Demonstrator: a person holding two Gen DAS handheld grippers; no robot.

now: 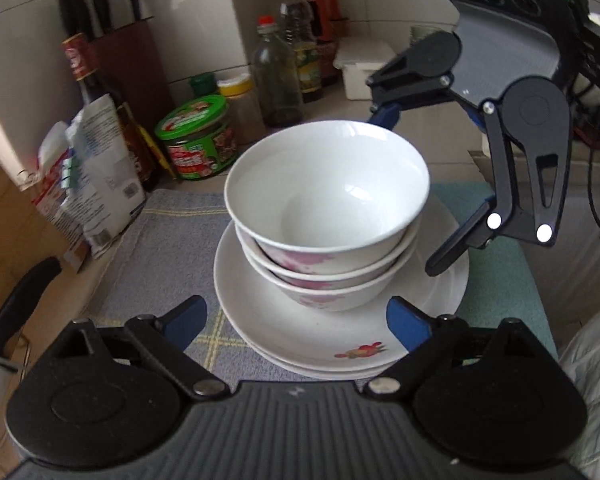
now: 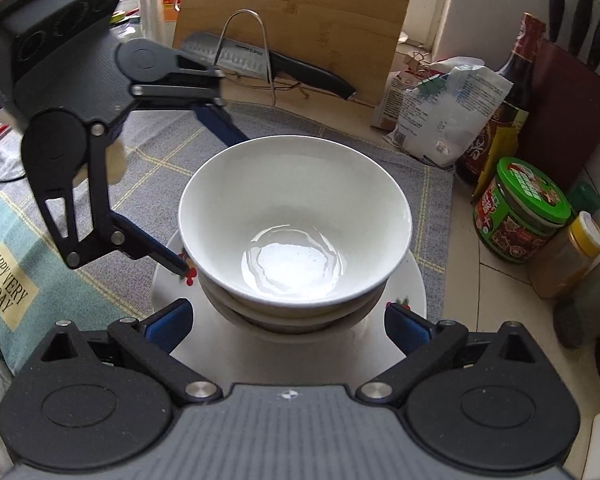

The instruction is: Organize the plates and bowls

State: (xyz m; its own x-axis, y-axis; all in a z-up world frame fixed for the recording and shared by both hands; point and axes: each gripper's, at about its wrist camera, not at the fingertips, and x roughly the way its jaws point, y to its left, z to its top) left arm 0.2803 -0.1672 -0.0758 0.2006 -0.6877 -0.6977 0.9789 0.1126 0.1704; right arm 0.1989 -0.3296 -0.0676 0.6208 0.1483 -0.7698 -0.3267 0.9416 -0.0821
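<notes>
Standing wide and empty, both tongs, left tongs point(image 1: 296, 320) and right tongs point(image 2: 288, 324), flank the stacked bowls point(image 1: 328, 208); a nudge could topple them off the plates point(image 1: 300, 340).

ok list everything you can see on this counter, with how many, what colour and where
bowls: three, white with pink print, nested on the plates
plates: at least two, white, stacked on the grey cloth
grey cloth: one, yellow-checked, under the stack
teal cloth: one, beside the grey one
green-lidded jar: one, near the bottles
yellow-capped jar: one, beside it
sauce bottles: several, dark, along the wall
knife block: one, dark red, corner
cleaver: one, black handle, on a wire rack
cutting board: one, bamboo, against the wall
left tongs: open, empty
right tongs: open, empty
</notes>
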